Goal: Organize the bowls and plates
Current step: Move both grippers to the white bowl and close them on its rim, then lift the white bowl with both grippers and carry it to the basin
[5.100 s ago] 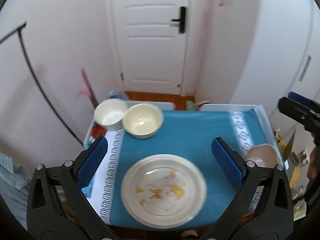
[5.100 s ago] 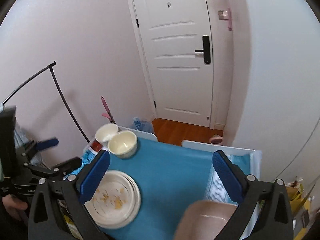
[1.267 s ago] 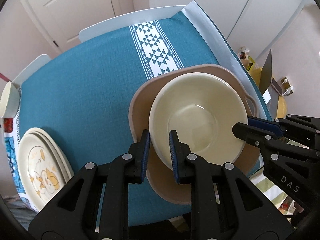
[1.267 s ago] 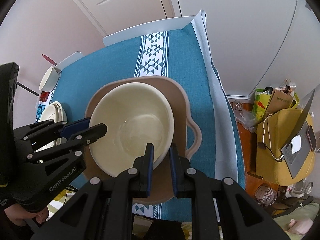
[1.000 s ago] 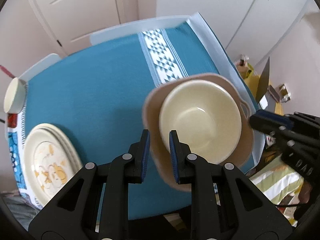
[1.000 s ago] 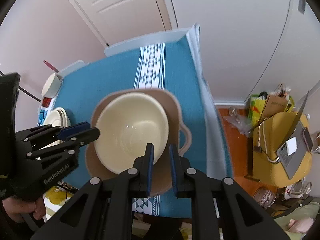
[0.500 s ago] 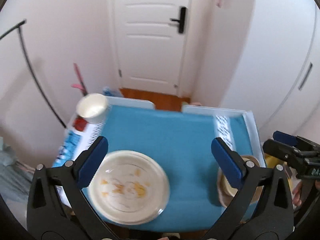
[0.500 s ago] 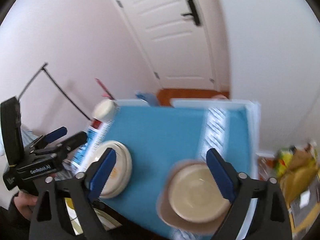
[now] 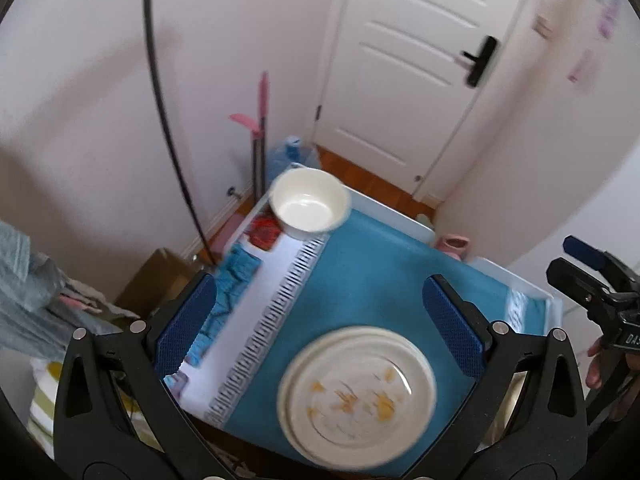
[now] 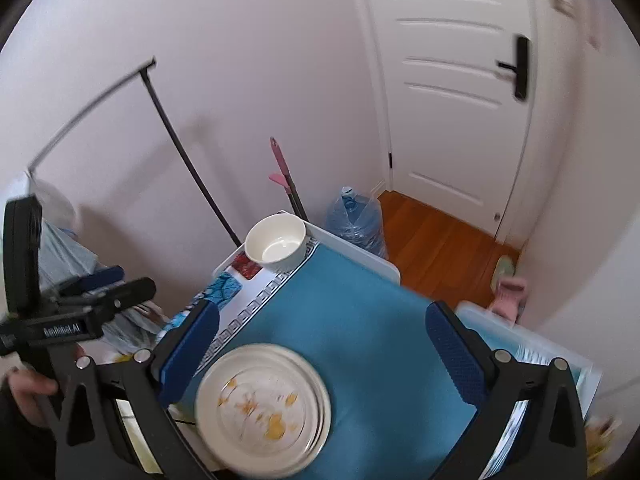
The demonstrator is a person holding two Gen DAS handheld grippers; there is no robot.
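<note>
Left gripper (image 9: 320,336): jaws spread to full width, nothing between the pads, held above the table (image 9: 404,224). Right gripper (image 10: 320,352): jaws opening, almost fully apart, likewise empty.

Directly below both, at 6 o'clock on the blue cloth (image 9: 372,284): stack of plates (image 9: 356,396), cream with yellow print, nested flat, near the front edge. At 11 o'clock, far corner of the table: single white bowl (image 9: 308,206), upright, empty, well apart from the stack, standing on the cloth's patterned border. Beyond it, off the table: pink broom (image 10: 286,184) and water jug (image 10: 354,216) by the wall.

Handling, judged:
- Bowl looks glazed and rigid; probably light, smooth, breakable if dropped or knocked off that corner.
- Best hold: over the rim, one pad inside, one outside the wall. Full width likely too broad to span.
- Plates: heavier as a stack, stiff, slick against each other; liable to slide if tilted. Low rims give little purchase; edge pinch only, kept level.
- Image blurred; chips or cracks cannot be told.
</note>
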